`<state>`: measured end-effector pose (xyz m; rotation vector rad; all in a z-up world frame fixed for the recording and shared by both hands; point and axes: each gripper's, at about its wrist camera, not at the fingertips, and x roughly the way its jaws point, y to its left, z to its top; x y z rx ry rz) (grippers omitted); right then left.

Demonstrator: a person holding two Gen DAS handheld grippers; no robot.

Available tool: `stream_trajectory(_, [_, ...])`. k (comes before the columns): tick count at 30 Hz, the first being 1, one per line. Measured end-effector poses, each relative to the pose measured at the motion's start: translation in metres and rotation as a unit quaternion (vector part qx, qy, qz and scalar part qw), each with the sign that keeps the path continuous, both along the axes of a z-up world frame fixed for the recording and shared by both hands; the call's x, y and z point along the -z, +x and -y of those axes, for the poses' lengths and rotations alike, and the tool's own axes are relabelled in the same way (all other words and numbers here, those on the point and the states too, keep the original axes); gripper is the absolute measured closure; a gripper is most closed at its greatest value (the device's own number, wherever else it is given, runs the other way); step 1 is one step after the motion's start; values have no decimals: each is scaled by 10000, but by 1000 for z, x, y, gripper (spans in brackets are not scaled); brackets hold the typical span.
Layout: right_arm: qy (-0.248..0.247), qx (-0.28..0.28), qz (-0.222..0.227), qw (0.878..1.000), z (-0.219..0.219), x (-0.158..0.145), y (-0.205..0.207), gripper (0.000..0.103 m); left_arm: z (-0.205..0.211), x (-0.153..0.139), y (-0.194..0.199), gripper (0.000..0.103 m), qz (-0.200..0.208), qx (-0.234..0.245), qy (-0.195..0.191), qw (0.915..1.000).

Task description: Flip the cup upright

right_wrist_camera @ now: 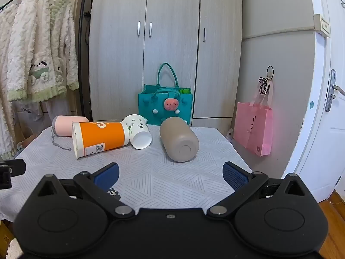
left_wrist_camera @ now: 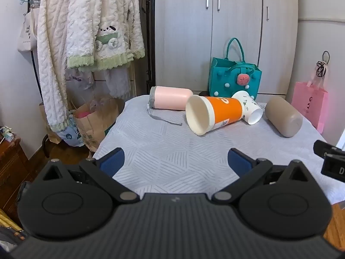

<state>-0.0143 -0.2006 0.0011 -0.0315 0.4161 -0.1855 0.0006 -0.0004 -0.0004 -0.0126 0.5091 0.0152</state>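
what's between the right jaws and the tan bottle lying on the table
Nothing but bare patterned tablecloth. In the right wrist view, the open right gripper faces the tan bottle across an uncluttered stretch; the orange cup lies off to the left.

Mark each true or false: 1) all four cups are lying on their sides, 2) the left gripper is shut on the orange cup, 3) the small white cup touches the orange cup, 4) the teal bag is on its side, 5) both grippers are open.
1) The pink cup, orange cup, white cup and tan cup all lie on their sides. True.
2) False. The left gripper is open, short of the orange cup, holding nothing.
3) True, as far as the views show: the white cup rests against the orange cup's base end.
4) False. The teal bag stands upright behind the cups.
5) True. The right gripper is open too.
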Motion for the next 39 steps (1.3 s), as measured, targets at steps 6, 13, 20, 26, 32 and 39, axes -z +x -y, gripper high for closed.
stream_trajectory(6, [-10, 10, 3, 10000, 1, 0, 0, 0, -4, -1, 3, 0, -46, -43, -18, 10000])
stream_trajectory(13, [-23, 13, -2, 10000, -1, -1, -1, 0, 1, 2, 2, 0, -140, -91, 181, 9997])
stream_trajectory(20, [-14, 24, -34, 10000, 4, 1, 0, 0, -1, 0, -1, 0, -129, -81, 167, 9997])
stream_trajectory(26, [-1, 38, -98, 9999, 6, 4, 4, 0, 1, 0, -3, 0, -76, -62, 223, 9997])
stream_trajectory(32, [-7, 30, -94, 10000, 6, 3, 3, 0, 1, 1, -4, 0, -93, -67, 168, 9998])
stream_trajectory(39, [-35, 26, -23, 10000, 2, -2, -1, 0, -5, -1, -6, 0, 33, -5, -28, 10000])
